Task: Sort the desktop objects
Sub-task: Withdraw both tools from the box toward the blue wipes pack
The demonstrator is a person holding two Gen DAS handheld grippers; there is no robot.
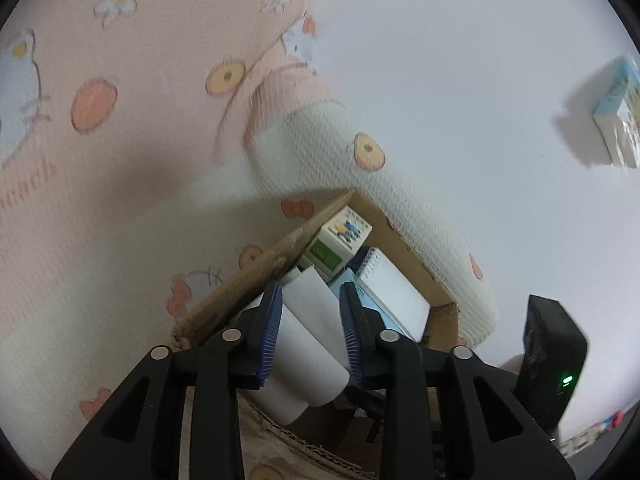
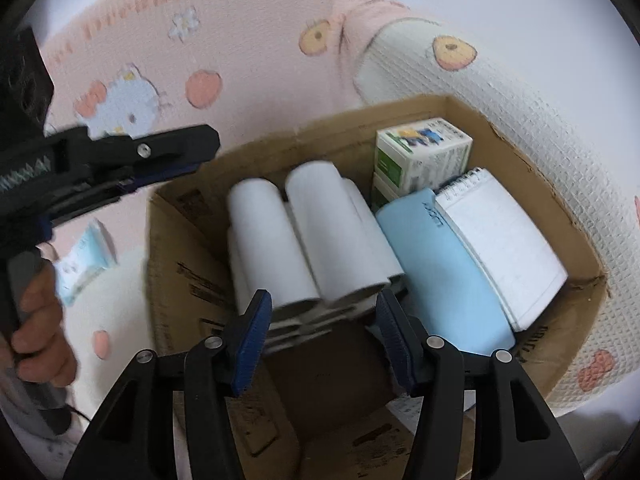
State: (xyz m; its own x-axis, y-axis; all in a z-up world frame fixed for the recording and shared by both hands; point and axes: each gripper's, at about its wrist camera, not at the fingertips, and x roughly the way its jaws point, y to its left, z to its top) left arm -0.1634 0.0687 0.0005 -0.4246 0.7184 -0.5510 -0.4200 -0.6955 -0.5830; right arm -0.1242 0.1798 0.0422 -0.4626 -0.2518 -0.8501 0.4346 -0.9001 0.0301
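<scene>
- Two pairs of tongs hang over the cardboard box [image 2: 568, 296]; both stand apart, gripping nothing.
- Left tongs [image 1: 310, 332] straddle the white rolls [image 2: 304, 240] without pressing them; right tongs [image 2: 324, 344] hover just above the roll ends.
- Rolls lie side by side on the left of the box; the blue pouch [image 2: 432, 264], spiral notepad [image 2: 504, 240] and small carton [image 2: 424, 152] are packed right, probably grouped by shape.
- A small packet [image 2: 82, 264] lies outside on the patterned blanket [image 2: 248, 32], likely unsorted.

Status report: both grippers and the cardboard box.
Left gripper open, right gripper open, both empty. White paper rolls inside brown cardboard box. Nothing in the way.
</scene>
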